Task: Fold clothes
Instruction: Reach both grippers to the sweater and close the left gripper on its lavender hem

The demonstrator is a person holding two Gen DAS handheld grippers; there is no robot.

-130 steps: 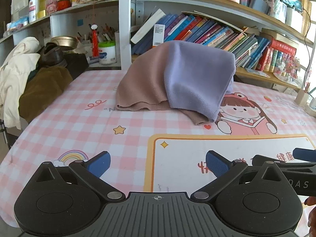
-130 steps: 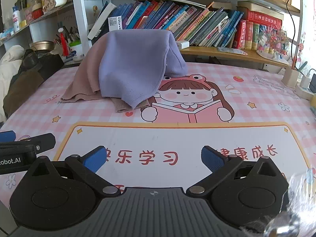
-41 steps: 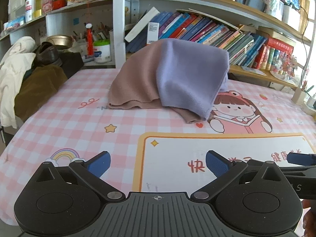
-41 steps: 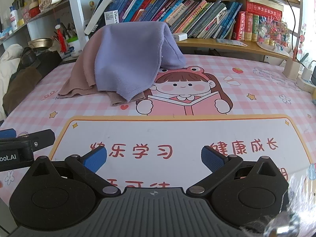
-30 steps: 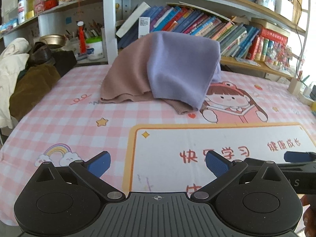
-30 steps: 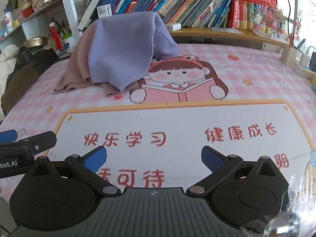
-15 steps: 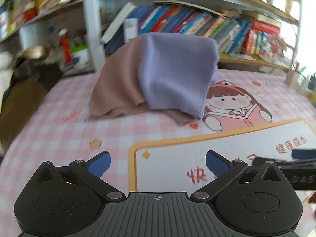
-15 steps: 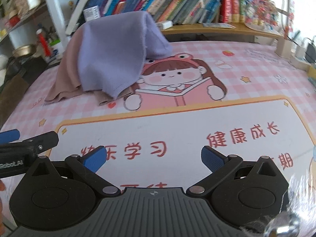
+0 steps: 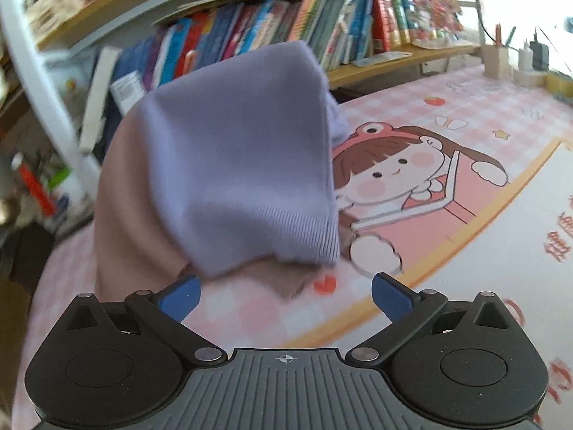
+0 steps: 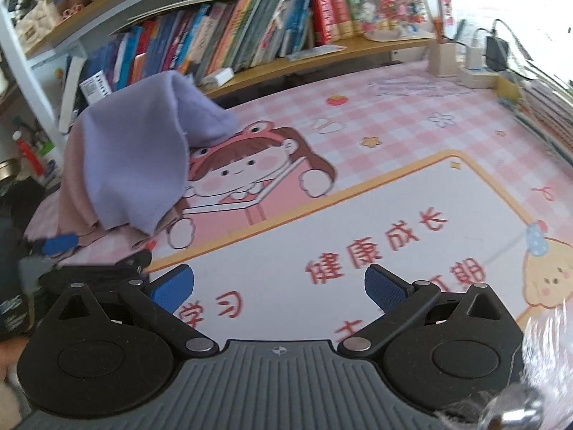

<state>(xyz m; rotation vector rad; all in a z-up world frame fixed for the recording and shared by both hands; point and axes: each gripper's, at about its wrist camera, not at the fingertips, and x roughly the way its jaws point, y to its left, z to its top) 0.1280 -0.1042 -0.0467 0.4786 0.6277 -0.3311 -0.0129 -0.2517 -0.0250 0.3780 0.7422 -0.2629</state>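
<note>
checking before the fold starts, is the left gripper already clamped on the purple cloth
No. The left gripper has its jaws spread wide just short of the purple cloth, whose ribbed hem hangs free with nothing pinched between the blue pads.

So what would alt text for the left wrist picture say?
An open left gripper with blue fingertips reaches toward a lilac garment draped over a dusty-pink garment on a pink checked tablecloth, bookshelves behind.

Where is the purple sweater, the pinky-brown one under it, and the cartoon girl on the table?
purple sweater [image 9: 243, 165], left wrist view, middle of its front.
pinky-brown sweater [image 9: 125, 215], left wrist view, its left side.
cartoon girl [image 10: 236, 175], right wrist view, her face.
</note>
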